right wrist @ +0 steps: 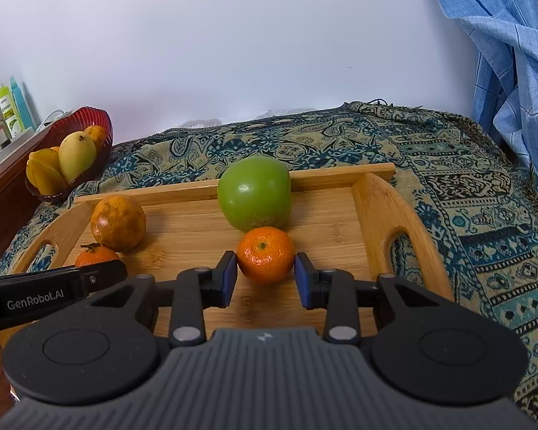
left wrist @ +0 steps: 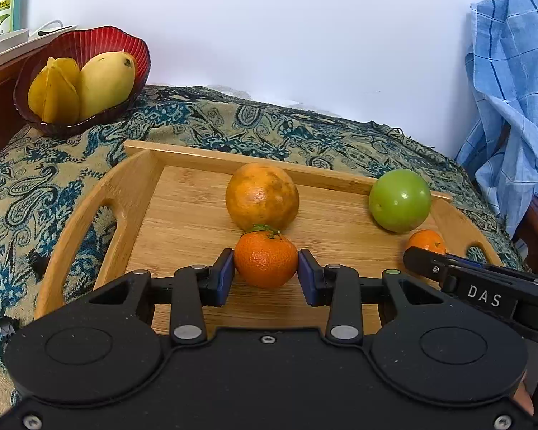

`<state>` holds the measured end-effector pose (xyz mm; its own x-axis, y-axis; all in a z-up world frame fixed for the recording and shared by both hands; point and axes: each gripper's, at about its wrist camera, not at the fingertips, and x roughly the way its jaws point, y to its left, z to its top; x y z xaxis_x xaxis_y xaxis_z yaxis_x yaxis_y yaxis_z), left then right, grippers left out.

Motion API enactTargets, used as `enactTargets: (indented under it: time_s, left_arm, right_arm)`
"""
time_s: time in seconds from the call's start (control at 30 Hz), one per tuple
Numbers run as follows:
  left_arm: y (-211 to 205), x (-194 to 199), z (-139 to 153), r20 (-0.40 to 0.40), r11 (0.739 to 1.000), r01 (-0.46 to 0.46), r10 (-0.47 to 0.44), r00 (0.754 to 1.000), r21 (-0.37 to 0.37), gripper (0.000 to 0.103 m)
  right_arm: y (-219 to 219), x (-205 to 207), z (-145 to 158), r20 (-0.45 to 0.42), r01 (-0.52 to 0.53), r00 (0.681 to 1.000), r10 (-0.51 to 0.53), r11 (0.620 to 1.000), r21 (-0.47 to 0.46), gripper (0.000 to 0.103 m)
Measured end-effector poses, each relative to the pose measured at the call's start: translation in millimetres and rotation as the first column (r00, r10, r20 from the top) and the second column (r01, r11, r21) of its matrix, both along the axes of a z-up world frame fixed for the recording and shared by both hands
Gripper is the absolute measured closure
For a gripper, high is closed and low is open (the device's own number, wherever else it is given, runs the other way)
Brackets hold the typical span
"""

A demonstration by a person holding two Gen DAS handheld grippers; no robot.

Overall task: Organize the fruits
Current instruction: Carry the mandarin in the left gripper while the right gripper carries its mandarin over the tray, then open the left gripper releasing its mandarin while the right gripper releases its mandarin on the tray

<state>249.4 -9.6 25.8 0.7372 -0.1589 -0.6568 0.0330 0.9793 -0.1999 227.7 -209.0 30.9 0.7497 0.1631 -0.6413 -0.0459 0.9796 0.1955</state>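
In the left wrist view, our left gripper [left wrist: 266, 275] is clamped on a leafy tangerine [left wrist: 265, 259], stem up, on the wooden tray [left wrist: 183, 215].

In the right wrist view, our right gripper [right wrist: 265, 277] pinches a second tangerine [right wrist: 265, 258], its stem end facing us, just before the green apple [right wrist: 254, 193].

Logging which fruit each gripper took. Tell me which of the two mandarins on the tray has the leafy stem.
The mandarin between the left gripper pads, in front of the mottled orange. The other mandarin, at the right gripper, shows only a bare stem scar.
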Motion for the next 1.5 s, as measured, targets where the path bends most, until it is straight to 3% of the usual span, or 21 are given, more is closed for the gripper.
enactTargets:
  time_s: [0.87, 0.93, 1.0, 1.07, 1.13, 1.3, 1.5]
  left_arm:
    - [-4.5, -1.1, -1.1, 0.002, 0.999, 0.000, 0.000, 1.000, 0.044, 0.067]
    - [-3.6, -2.3, -0.8, 0.010, 0.999, -0.004, 0.003, 1.000, 0.038, 0.063]
    - [-1.2, -3.4, -0.2, 0.017, 1.000, -0.008, 0.007, 1.000, 0.022, 0.051]
    - [-0.4, -4.0, 0.0, 0.017, 1.000, -0.015, 0.014, 1.000, 0.027, 0.047]
    - [-0.4, -4.8, -0.3, 0.014, 0.999, -0.017, 0.016, 1.000, 0.040, 0.045]
    - [-1.0, -11.4, 1.6, 0.019, 0.998, -0.015, 0.014, 1.000, 0.059, 0.026]
    - [-6.6, -23.8, 7.7, 0.042, 0.994, 0.001, -0.006, 0.999, 0.107, 0.017]
  right_arm:
    - [-0.5, -0.6, -1.2, -0.009, -0.010, 1.000, 0.010, 1.000, 0.004, 0.060]
    - [-0.1, -0.7, -1.5, -0.013, -0.015, 1.000, 0.015, 1.000, 0.004, 0.053]
    - [-0.4, -1.8, -1.7, -0.015, -0.017, 1.000, 0.017, 1.000, 0.007, 0.053]
    - [-1.3, -2.7, -1.8, -0.016, -0.020, 1.000, 0.020, 1.000, 0.011, 0.042]
    - [-1.9, -3.1, -1.6, -0.019, -0.021, 1.000, 0.022, 1.000, 0.009, 0.040]
    - [-2.7, -8.1, 0.5, -0.012, -0.032, 0.999, 0.032, 0.999, -0.005, 0.033]
    - [-0.8, -18.5, 4.6, 0.014, -0.044, 0.999, 0.045, 0.998, -0.050, 0.014]
